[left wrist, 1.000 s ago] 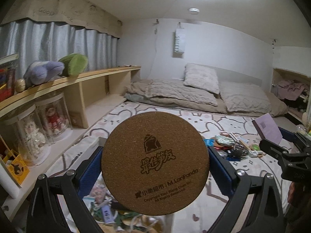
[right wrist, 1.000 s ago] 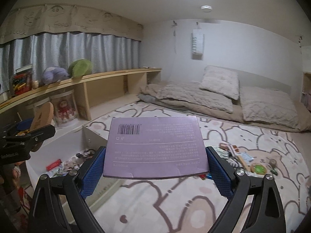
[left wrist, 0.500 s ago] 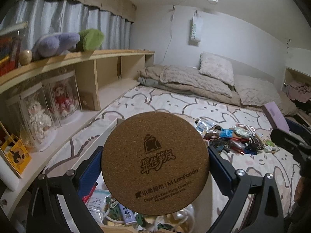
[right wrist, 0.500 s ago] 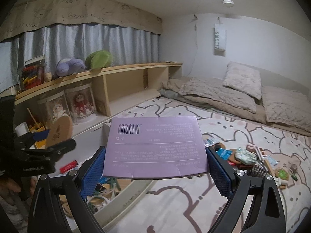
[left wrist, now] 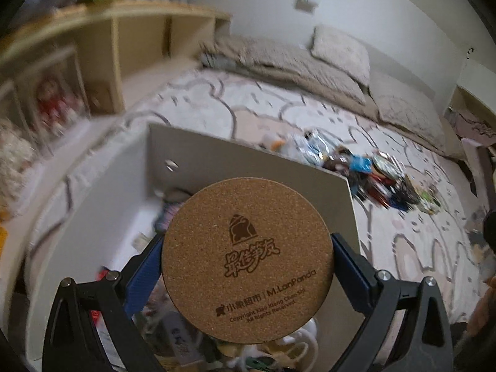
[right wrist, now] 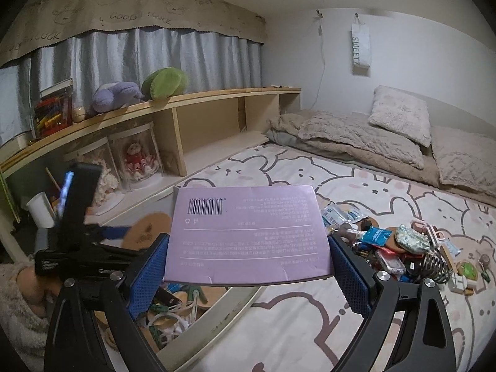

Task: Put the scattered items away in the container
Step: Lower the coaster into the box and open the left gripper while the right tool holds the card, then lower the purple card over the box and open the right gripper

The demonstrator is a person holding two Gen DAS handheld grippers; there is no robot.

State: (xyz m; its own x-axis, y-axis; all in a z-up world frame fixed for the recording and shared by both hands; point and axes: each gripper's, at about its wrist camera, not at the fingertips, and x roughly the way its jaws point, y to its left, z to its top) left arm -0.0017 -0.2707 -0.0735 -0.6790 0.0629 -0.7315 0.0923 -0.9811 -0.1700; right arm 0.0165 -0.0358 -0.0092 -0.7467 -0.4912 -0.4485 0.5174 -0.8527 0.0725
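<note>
Two items are held: a round cork coaster (left wrist: 247,260) is clamped in the left gripper's (left wrist: 247,274) jaws above the white box (left wrist: 248,161), and a purple carton (right wrist: 248,232) is pinched by the right gripper (right wrist: 248,266) over the box's near edge.

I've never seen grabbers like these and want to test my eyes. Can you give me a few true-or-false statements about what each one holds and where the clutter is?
1. The left gripper holds a round cork coaster. True.
2. The right gripper is empty. False: it clamps a flat purple box.
3. Clutter lies piled on the bunny-print bedspread. True.
4. The white container is empty. False: items already lie inside.
</note>
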